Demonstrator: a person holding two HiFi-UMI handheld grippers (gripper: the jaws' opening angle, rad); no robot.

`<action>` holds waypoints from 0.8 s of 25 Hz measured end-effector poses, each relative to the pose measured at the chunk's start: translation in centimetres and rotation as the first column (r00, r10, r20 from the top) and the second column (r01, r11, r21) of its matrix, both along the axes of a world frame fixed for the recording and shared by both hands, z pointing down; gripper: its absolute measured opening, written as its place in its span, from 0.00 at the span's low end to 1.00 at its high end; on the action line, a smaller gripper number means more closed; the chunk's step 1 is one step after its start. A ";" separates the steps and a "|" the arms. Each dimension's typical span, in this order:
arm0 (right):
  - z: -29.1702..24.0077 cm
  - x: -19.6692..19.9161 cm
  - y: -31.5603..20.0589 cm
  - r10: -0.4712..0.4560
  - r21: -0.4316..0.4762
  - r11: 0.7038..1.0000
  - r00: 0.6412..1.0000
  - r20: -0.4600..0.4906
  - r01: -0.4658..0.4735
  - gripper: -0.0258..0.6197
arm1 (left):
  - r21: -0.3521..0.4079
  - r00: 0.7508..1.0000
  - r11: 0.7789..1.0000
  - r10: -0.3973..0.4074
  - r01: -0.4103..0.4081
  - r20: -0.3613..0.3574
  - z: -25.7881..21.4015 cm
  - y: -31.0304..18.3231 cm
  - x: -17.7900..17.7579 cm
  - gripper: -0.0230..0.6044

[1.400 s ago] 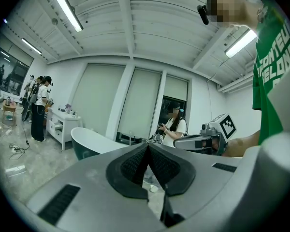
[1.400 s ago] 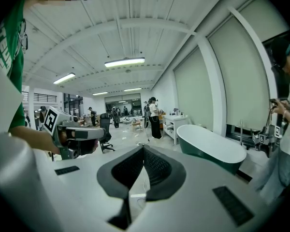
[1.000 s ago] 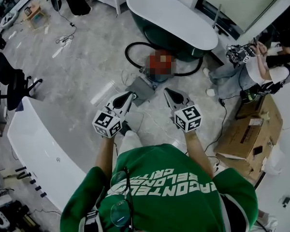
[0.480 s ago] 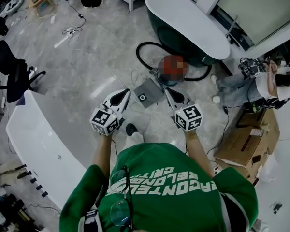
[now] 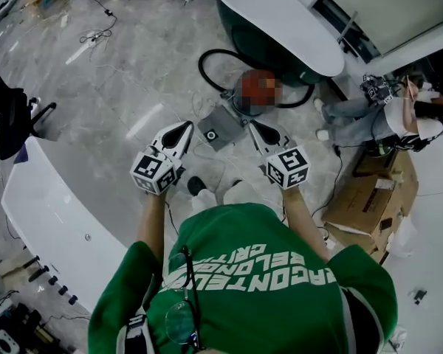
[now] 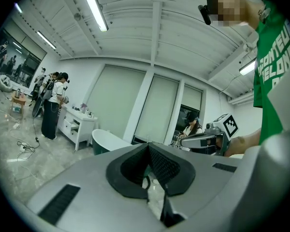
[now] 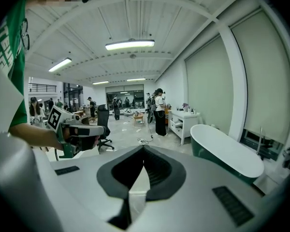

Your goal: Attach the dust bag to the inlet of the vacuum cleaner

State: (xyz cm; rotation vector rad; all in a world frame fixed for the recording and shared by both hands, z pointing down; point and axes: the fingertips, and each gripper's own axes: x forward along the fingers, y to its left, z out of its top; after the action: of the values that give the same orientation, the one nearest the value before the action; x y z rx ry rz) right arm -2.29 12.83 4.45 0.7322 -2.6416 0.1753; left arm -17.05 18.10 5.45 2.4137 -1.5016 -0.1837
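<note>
**Dust bag on the floor, both grippers closed and empty**

In the head view the dust bag (image 5: 220, 129), a grey square piece with a round hole in it, lies flat on the marble floor (image 5: 133, 72). It shows between the tips of the left gripper (image 5: 184, 127) and the right gripper (image 5: 255, 128), slightly ahead of them and down at floor level. Neither gripper touches it. Just beyond the bag stands the vacuum cleaner (image 5: 260, 93), with its black hose (image 5: 205, 63) looped on the floor beside a dark green bathtub (image 5: 277, 17).

Counted: one dust bag, one vacuum cleaner, one hose, one bathtub and two grippers. One cardboard box (image 5: 369, 198) lies at the right, and one black office chair (image 5: 15, 116) stands at the left beside a white counter (image 5: 52, 212).

The left gripper view shows that gripper's two jaws meeting at the tip with nothing between them. The right gripper view shows the same: jaws closed together and holding nothing. Each gripper is held out in front of the person, side by side and well apart from the other, and each appears in the other's view.
</note>
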 end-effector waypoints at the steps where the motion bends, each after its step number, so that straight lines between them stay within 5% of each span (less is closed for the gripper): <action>1: -0.1 0.1 -0.1 0.006 0.001 1.000 1.000 -0.003 -0.006 0.05 | 0.001 1.000 1.000 0.007 -0.007 -0.002 0.0 -0.3 0.0 0.04; 20: 1.6 3.3 -5.9 0.133 -0.039 0.991 0.990 0.043 -0.131 0.05 | -0.035 0.986 0.986 0.163 -0.162 0.041 1.1 -8.3 3.8 0.04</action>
State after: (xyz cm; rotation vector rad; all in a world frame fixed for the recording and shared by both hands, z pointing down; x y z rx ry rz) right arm 1.02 6.94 6.04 0.9019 -2.6259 0.2794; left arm -13.20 9.83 6.54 2.5155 -1.3069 -0.0713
